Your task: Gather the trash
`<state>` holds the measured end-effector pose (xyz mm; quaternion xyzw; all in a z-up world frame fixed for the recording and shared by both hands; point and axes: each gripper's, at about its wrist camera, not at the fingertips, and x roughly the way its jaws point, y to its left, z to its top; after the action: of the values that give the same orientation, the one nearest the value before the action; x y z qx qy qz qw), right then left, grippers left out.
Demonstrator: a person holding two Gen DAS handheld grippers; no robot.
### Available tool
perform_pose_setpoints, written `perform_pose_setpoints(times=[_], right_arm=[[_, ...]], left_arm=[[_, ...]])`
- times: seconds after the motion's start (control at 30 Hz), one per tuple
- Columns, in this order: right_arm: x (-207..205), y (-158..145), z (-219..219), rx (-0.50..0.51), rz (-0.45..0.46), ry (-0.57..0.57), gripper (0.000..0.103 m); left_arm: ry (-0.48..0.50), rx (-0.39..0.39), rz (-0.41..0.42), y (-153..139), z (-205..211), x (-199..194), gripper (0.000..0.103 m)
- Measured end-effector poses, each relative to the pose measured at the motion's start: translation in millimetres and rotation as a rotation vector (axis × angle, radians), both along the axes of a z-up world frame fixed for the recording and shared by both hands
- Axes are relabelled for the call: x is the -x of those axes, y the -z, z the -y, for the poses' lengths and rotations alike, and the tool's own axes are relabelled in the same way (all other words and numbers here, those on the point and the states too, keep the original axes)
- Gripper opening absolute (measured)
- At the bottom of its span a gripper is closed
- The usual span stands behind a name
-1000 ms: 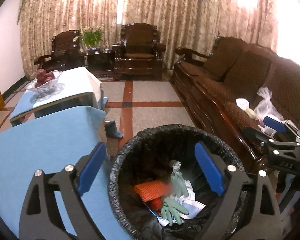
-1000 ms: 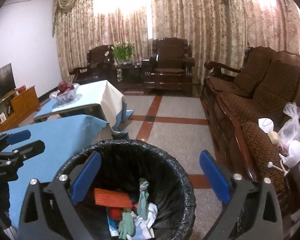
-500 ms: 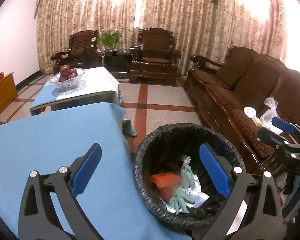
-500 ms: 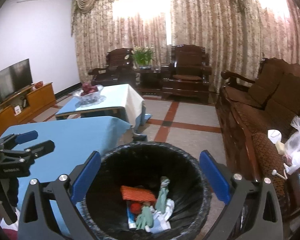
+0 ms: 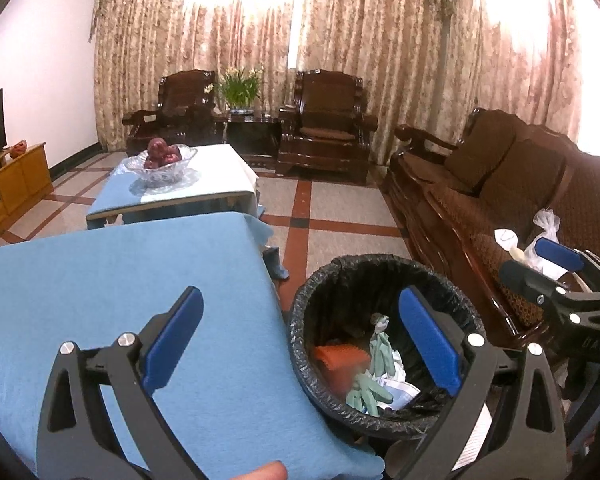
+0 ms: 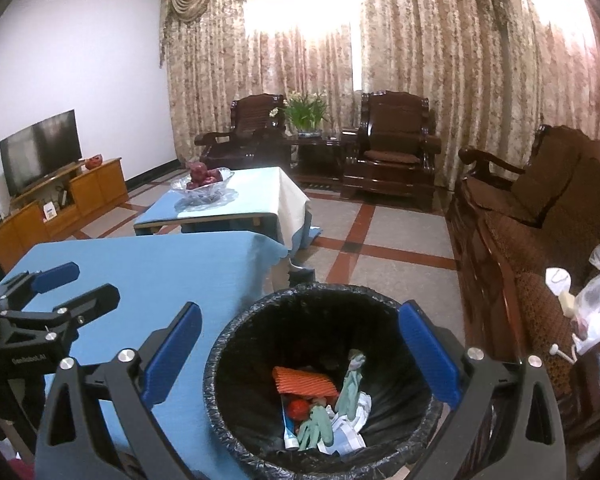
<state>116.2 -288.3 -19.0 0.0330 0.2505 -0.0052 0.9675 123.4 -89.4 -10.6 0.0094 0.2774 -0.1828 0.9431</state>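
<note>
Faintly, "GenRobot.AI" on the left gripper (image 6: 72,292) body.

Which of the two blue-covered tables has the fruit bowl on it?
The far table, nearer the armchairs: a glass bowl of red fruit stands on it. The near table, beside the bin, has nothing on the part in view.

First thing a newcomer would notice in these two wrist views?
The black-lined trash bin on the floor beside the blue-covered table, with a green glove and orange netting inside. Both the left gripper and right gripper stand open and empty. On the sofa at right lie white plastic bags.
</note>
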Motion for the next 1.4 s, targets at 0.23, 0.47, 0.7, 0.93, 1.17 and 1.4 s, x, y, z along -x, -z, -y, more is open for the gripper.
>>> perform_pose_setpoints(times=[0.23,0.47,0.7,0.93,1.17,1.4], right_arm=[[4.3,-18.1,-7.2,0.015,0.026,0.0,0.097],[7.7,-26.5,-15.0,0.033,0.048,-0.004,0.097],[10.5,-27.0,-20.1,0.042,0.061,-0.012,0.097],[11.1,-27.3,-21.2,0.042,0.064,-0.013,0.097],[11.1,-32.4,-24.3,0.044,0.066,-0.019,0.097],[11.9,-32.4,-25.0,0.045,0.067,-0.019,0.097]], left_arm=[[-0.017,0.013,0.037,-16.5,-5.5,11.8,0.096],[-0.021,0.007,0.06,-26.5,-7.6,19.0,0.096],[-0.025,0.008,0.077,-32.0,-11.2,23.3,0.096],[-0.029,0.007,0.081,-33.0,-11.8,24.0,0.096],[-0.031,0.007,0.081,-32.4,-12.3,24.1,0.096],[-0.037,0.008,0.083,-35.0,-17.0,25.1,0.096]])
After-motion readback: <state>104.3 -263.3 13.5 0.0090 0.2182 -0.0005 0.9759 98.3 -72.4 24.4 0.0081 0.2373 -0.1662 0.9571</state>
